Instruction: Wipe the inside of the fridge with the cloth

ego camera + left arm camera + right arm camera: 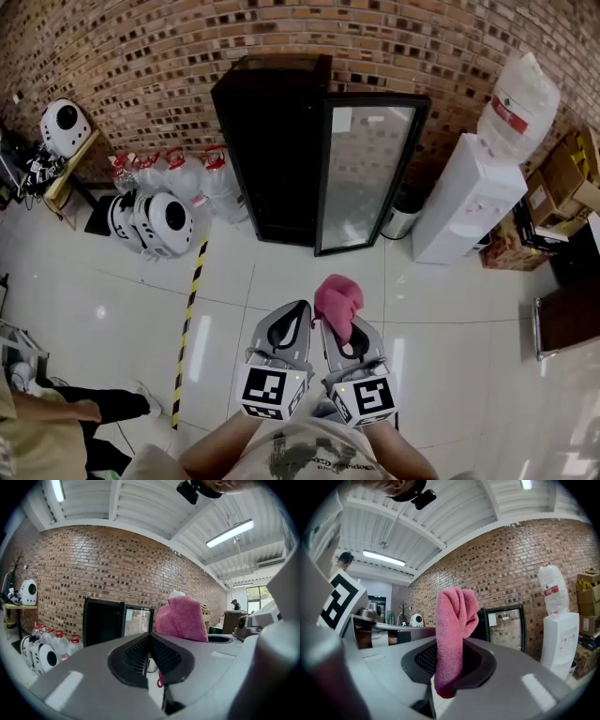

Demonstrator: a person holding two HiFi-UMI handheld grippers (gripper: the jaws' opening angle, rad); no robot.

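A black fridge [281, 150] stands against the brick wall, its glass door [366, 173] swung open to the right. My right gripper [342, 328] is shut on a pink cloth [337, 302], which sticks up out of the jaws; the cloth [453, 634] fills the middle of the right gripper view. My left gripper [292, 323] sits just left of it, shut with nothing in it; in the left gripper view its jaws meet at the tip [149, 639] and the cloth [182, 618] shows beside it. Both grippers are held low, well short of the fridge [101, 623].
A white water dispenser [473, 192] with a bottle stands right of the fridge. Water jugs [187, 173] and white robot units [155, 220] sit to its left. A yellow-black tape line [187, 323] runs on the tiled floor. Cardboard boxes [562, 178] at far right; a person [56, 412] at lower left.
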